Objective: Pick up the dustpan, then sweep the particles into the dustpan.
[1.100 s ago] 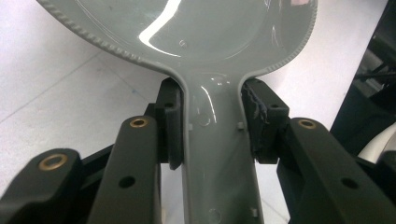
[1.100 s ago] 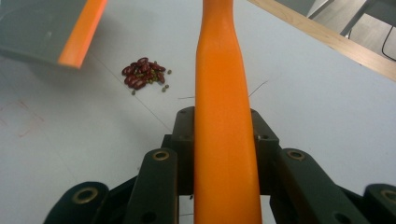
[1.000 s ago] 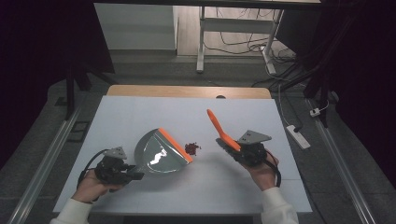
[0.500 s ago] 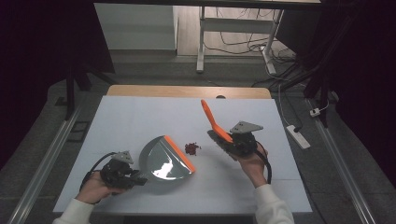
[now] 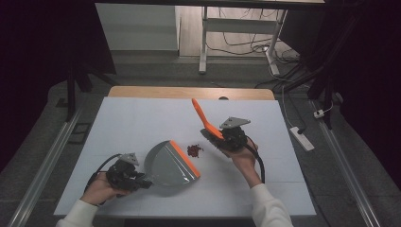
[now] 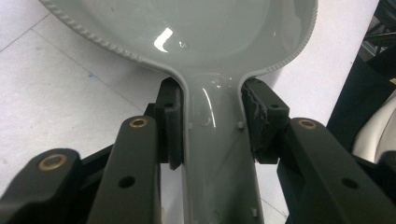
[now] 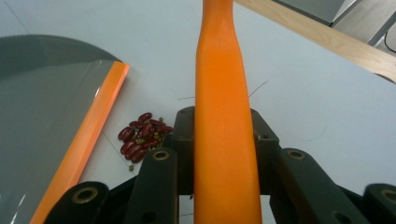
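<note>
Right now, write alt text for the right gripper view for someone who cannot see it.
An orange brush handle runs up the middle, clamped between the right gripper's two black jaws. To its left, a small pile of red beans lies on the white table, just off the orange lip of a grey dustpan.

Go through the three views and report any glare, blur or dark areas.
High view: the white table is evenly lit, the room around it nearly black. Left gripper view: a bright glare spot on the grey dustpan, and the near jaws look soft. Right gripper view: the orange handle is slightly blurred close up; the beans look sharp.
</note>
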Available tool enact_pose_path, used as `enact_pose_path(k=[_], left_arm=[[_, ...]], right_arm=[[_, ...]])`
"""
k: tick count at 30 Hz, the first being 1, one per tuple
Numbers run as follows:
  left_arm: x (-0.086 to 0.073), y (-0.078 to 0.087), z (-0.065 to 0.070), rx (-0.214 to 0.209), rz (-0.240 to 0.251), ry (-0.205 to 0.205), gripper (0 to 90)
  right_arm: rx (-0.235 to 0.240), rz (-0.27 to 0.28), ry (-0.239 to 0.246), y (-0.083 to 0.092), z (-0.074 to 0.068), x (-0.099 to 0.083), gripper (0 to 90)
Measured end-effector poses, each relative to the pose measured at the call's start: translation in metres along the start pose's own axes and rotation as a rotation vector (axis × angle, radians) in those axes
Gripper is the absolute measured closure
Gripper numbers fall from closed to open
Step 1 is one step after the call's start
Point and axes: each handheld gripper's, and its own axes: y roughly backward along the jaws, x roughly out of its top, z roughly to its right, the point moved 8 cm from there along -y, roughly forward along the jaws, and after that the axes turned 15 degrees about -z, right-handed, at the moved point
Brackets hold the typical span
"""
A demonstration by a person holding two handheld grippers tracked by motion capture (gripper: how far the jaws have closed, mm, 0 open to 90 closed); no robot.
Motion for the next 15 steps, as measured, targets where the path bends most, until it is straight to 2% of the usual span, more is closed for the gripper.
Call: enact_pose_path(k=[6,10,15], left_arm=[[0.0001,0.0005,-0.0006,0.013,0.005,0.012,61.5],[0.0016,0.0018,-0.0003,-0.008,0.015,0.015,61.5],[0.0015,0.0017,-0.0027,-0.003,0.011,0.037,61.5]], right_arm=[[0.0,-0.014,0.0,-0.0052,0.0016,-0.0015,70.2],[-0.005,-0.016,0.007,-0.005,0.003,-0.0012,70.3],[-0.007,-0.033,-0.001,-0.0104,0.005,-0.0025,70.3]])
